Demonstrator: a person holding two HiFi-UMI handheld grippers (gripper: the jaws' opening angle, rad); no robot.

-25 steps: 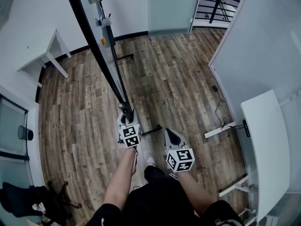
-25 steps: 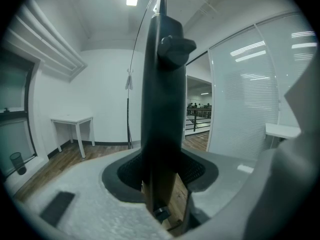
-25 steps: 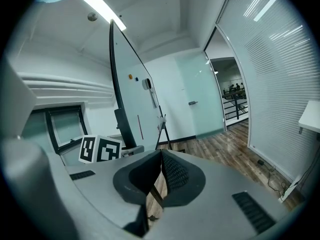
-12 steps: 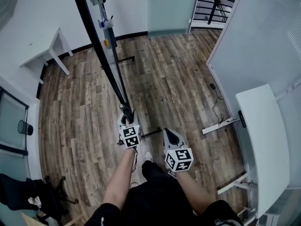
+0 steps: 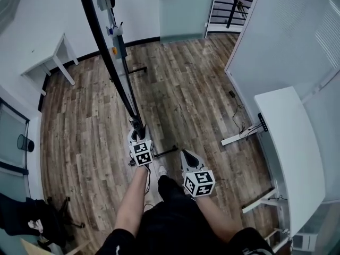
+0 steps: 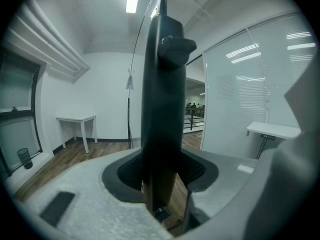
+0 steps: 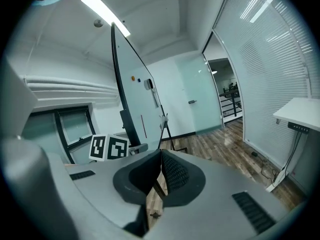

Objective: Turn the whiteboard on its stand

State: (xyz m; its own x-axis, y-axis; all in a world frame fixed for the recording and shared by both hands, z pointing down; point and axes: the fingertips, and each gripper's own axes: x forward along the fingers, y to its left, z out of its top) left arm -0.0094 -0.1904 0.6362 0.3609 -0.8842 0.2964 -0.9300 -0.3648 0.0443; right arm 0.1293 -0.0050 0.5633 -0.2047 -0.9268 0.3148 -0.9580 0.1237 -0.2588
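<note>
Left tool [image 5: 136, 125]: clamped on whiteboard frame [image 5: 109, 62], running to 12 o'clock. Floor [image 5: 180, 89] has shifted beneath it, so the turn is under way. Right tool [image 5: 186, 154]: closed, empty.

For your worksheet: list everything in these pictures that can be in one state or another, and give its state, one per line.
whiteboard: upright on its stand, dark frame edge clamped by one gripper.
left gripper: shut on the whiteboard's frame edge.
right gripper: shut, nothing between its jaws, clear of the whiteboard.
glass door: looks closed.
</note>
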